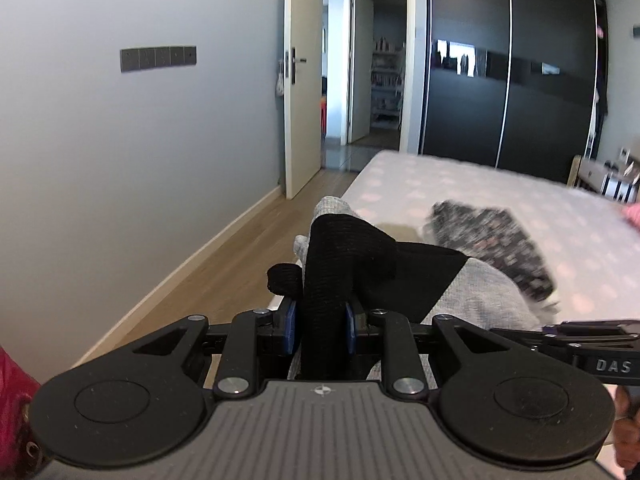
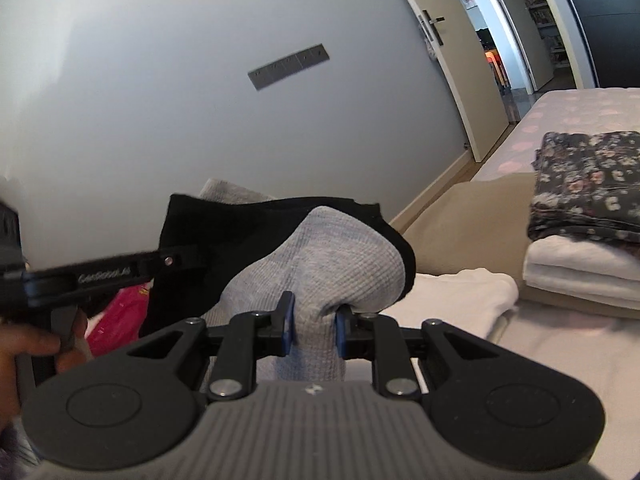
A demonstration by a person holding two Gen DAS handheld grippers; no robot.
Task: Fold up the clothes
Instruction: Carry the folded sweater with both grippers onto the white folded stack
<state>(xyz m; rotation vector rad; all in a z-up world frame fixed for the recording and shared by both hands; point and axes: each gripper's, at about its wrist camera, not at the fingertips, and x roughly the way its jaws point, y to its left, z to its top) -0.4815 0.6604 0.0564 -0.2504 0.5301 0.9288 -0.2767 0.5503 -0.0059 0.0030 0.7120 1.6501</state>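
Two grips on one garment, held in the air off the bed's near-left corner: left gripper jaws clenched on black trim, right gripper on grey knit. Soft, light, droopy; you're best pinching edges and corners.

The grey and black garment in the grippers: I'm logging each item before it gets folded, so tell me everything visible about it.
The grey waffle-knit garment with black ribbed panels is soft, textured fabric, bunched and lifted off the pink-dotted white bed. The left gripper is shut on a black ribbed part, its blue fingers pressing either side. The right gripper is shut on a grey fold. Fabric spans between them, draping loosely; its full shape cannot be told.
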